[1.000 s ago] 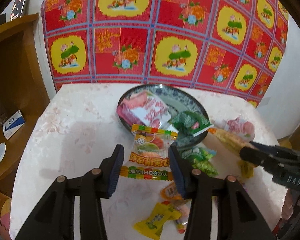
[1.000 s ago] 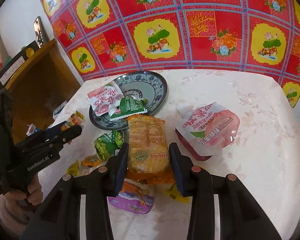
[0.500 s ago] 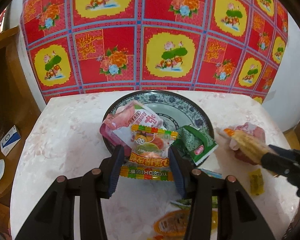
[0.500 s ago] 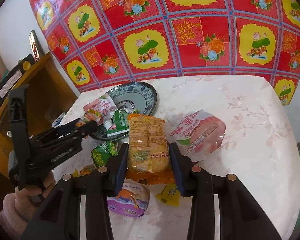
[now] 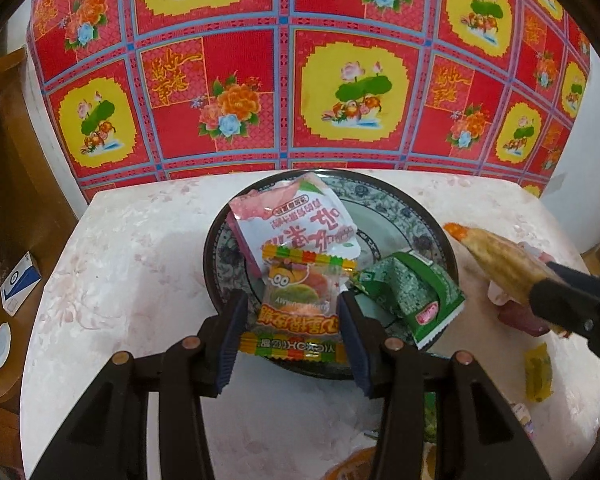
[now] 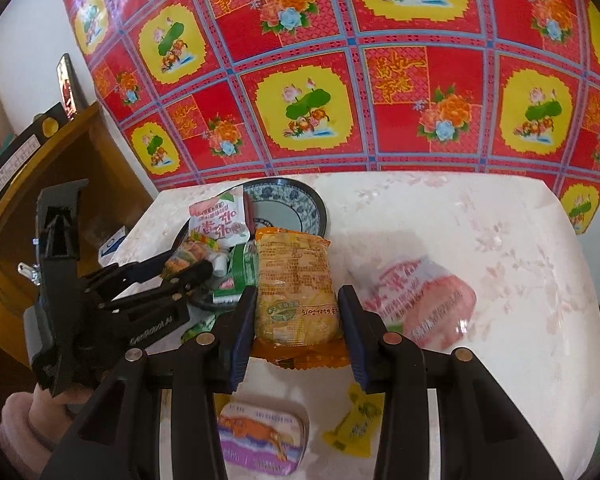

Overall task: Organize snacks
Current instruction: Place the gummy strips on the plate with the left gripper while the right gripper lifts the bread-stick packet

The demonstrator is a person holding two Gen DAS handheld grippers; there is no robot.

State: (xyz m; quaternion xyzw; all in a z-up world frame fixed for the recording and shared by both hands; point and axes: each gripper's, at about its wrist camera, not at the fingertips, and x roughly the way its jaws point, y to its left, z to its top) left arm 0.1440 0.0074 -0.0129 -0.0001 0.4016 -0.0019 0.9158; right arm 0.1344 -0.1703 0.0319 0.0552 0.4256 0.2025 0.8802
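Pale marbled table (image 5: 112,264) is carrying a blue-patterned plate (image 5: 400,210) near its far edge, in front of a red and yellow floral cloth (image 5: 284,80).

Left gripper (image 5: 292,328) is gripping a colourful gummy packet (image 5: 300,300) by its sides and holding it over the plate's near rim. Inside the plate, a pink-white pouch (image 5: 296,220) is lying toward the left side and a green packet (image 5: 412,292) is resting toward the right, its corner overhanging the rim.

Right gripper (image 6: 296,320) is clamping an orange-yellow snack bag (image 6: 296,284) between its pads and holding it above the table, just right of the plate.

On the table toward the right edge, a second pink pouch (image 6: 420,304) is lying flat. Near the front edge, a small yellow candy (image 6: 356,424) and a purple-orange packet (image 6: 256,440) are lying side by side, apart. A person's hand (image 6: 24,420) in a pink sleeve is holding the left tool.
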